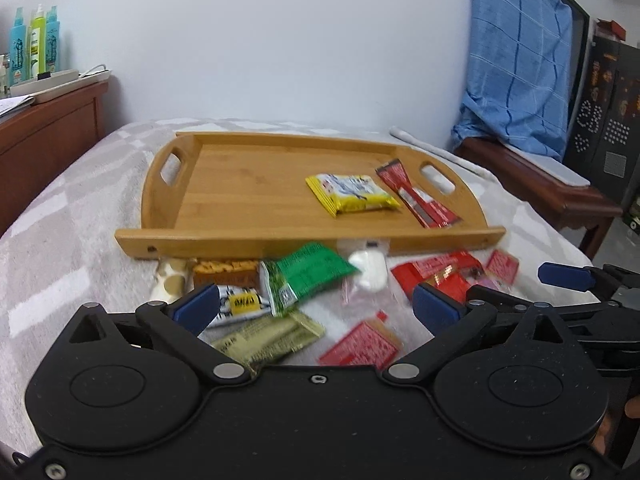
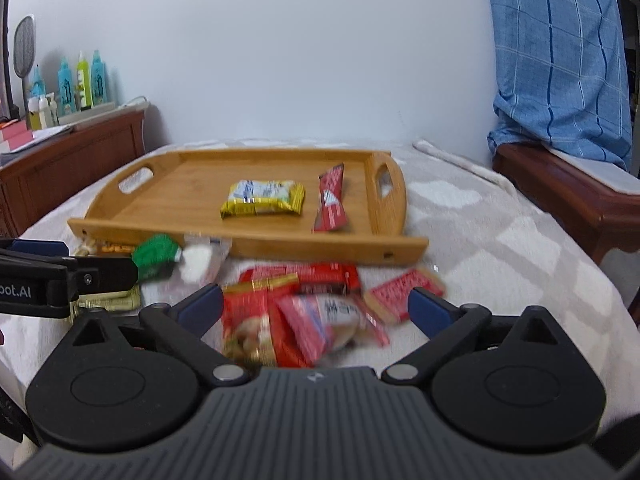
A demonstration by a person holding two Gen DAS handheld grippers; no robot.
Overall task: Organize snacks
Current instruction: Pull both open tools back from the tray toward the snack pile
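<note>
Both grippers, left gripper (image 1: 316, 306) and right gripper (image 2: 316, 306), jaws wide apart, empty. Snack pile (image 2: 304, 312) loose on bed (image 2: 500, 248), just before tray (image 1: 248, 240); two packets already inside. Advice: single out one top packet, pinch edge, avoid dragging neighbours.

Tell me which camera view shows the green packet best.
The left wrist view. There the green packet lies near and mostly whole, with its print showing, just before the tray. In the right wrist view it sits far left, blurred and partly hidden behind the left claw.
</note>
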